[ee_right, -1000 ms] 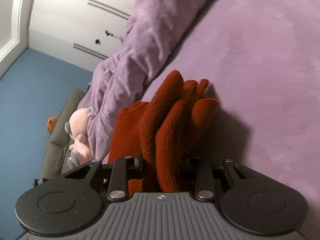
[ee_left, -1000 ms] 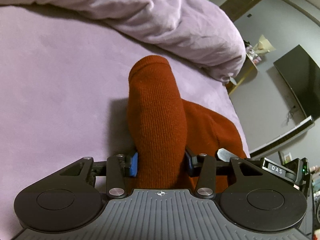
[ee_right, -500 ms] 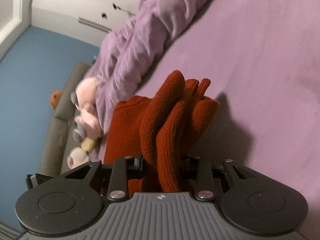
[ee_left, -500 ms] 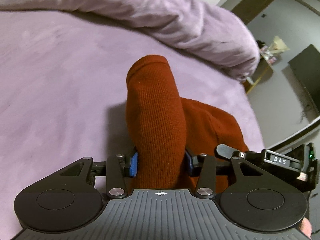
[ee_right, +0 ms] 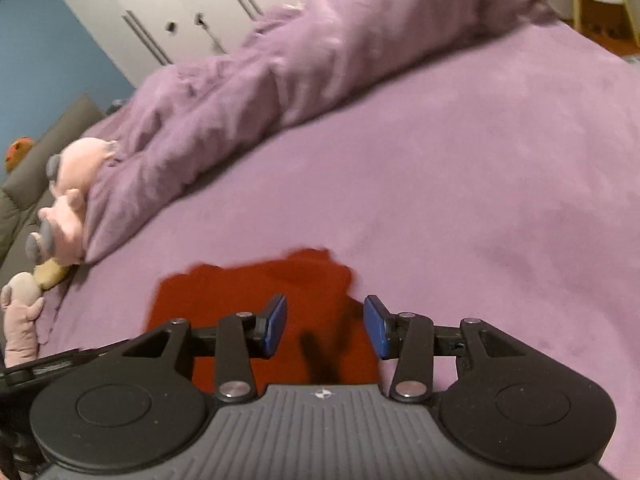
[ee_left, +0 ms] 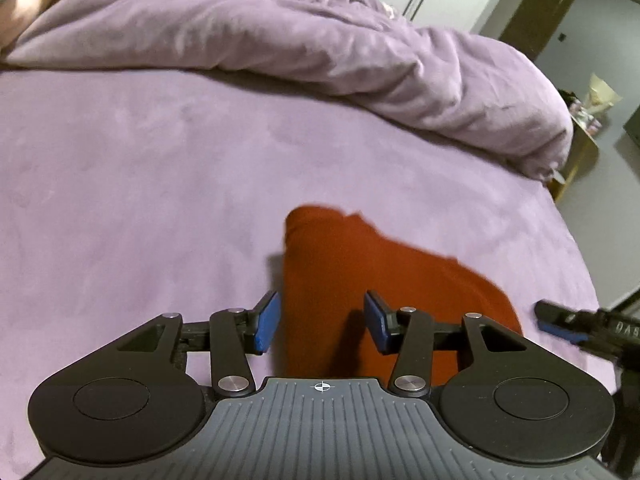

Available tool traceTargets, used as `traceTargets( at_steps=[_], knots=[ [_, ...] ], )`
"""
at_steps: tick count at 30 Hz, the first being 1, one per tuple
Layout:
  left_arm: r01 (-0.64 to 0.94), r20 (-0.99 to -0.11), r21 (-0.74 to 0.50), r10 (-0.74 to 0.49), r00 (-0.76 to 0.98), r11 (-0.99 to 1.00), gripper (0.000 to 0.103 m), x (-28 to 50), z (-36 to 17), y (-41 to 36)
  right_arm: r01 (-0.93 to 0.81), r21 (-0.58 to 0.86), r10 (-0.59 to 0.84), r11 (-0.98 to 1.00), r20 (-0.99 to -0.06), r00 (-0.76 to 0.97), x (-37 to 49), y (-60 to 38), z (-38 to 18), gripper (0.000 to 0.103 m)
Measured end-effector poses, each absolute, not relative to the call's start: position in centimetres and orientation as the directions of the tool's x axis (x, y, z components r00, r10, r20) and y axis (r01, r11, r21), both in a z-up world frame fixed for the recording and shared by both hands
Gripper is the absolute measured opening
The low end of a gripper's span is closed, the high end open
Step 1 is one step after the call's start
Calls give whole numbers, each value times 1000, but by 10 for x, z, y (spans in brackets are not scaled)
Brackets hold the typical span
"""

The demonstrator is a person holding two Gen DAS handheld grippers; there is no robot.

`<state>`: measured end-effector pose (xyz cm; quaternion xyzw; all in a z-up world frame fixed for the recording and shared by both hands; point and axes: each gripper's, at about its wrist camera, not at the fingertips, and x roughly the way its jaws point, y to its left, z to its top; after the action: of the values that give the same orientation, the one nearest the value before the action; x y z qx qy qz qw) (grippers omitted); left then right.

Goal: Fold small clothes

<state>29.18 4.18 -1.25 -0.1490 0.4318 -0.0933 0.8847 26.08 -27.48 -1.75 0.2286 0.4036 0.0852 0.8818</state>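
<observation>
Garment: the rust-red knitted piece [ee_left: 360, 280] you are folding lies on the purple bed sheet [ee_left: 140, 168], low in both wrist views and near the edge of the bed closest to you.
Left gripper: your left gripper [ee_left: 320, 322] has its jaws opening; the blue pads [ee_left: 267, 326] stand clear of the cloth on both sides.
Garment against left jaws: the red knit lies below and between your left fingers, its left edge running just inside the left pad, its bulk spreading off to the right under the right finger.
Right gripper: your right gripper [ee_right: 326, 326] also has its jaws opening, and the pads [ee_right: 276, 326] press on nothing.
Garment against right jaws: the knit [ee_right: 260, 292] lies under the gap and stretches away to the left beneath the left finger; its right edge ends near the right pad.
Contact: whether either set of fingertips brushes the cloth you cannot tell; the knit is blurred.
Other gripper in view: your right gripper's tip [ee_left: 560, 322] shows at the right rim of the left view, just beside the knit.
Surroundings: a rumpled purple duvet [ee_left: 320, 48] is heaped across the far side, well apart from the knit; pink stuffed toys [ee_right: 68, 200] sit at its end.
</observation>
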Motion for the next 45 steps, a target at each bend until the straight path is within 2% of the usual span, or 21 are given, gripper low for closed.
traceTargets(
  at_steps=[2,4,8,10,12,14,17,21,23,25,26,28,30,32,36,41,42,45],
  knots=[
    [14,-733,-331,-267,625,943,55,305,-18,25,2,458,362,889,-705,610,280,-246,-23,29],
    [0,-734,-280,-214,645,960,59,316,-25,12,-13,400,331,917,-741,585,300,-219,-34,24],
    [1,-746,-153,-116,655,988,63,339,-48,-7,18,297,232,955,-779,583,333,-198,-57,21],
    [5,-748,-108,-85,659,994,70,348,-60,-13,7,243,190,970,-776,602,341,-196,-67,20],
    [-4,-747,-73,-52,662,997,78,355,-73,-17,2,248,194,969,-764,616,345,-200,-76,20],
    [-18,-744,-97,-60,665,995,81,359,-80,-14,-6,248,194,969,-744,639,345,-200,-81,20],
    [-76,-750,-204,-105,653,976,86,358,-83,3,-31,218,181,975,-714,677,340,-195,-82,21],
    [-103,-754,-320,-187,630,942,86,328,-64,30,14,317,227,948,-706,671,309,-210,-63,27],
    [-109,-728,-361,-207,653,926,85,293,-48,43,13,403,283,915,-665,692,271,-226,-49,31],
    [-124,-721,-361,-192,666,924,84,251,-36,53,27,461,304,887,-627,718,222,-243,-40,33],
    [-128,-719,-360,-187,670,924,84,226,-33,57,46,500,323,865,-624,712,199,-252,-41,39],
    [-118,-709,-376,-203,675,919,84,189,-32,62,107,579,359,808,-629,690,159,-267,-48,41],
    [-139,-702,-404,-209,680,904,84,155,-33,68,140,664,406,735,-595,694,131,-279,-58,41],
    [-171,-703,-383,-166,692,908,83,132,-34,69,161,723,424,672,-553,717,120,-284,-63,41],
    [-117,-733,-286,-139,666,951,83,109,-42,58,250,759,413,601,-563,716,116,-293,-64,41],
    [-96,-752,-240,-122,648,966,81,115,-54,48,314,801,469,510,-565,679,107,-288,-86,45],
    [-106,-762,-231,-113,637,967,78,118,-56,46,323,827,487,460,-539,687,107,-287,-93,44],
    [-109,-766,-192,-80,638,975,79,122,-58,38,293,875,512,386,-467,721,111,-279,-98,43]
  ],
)
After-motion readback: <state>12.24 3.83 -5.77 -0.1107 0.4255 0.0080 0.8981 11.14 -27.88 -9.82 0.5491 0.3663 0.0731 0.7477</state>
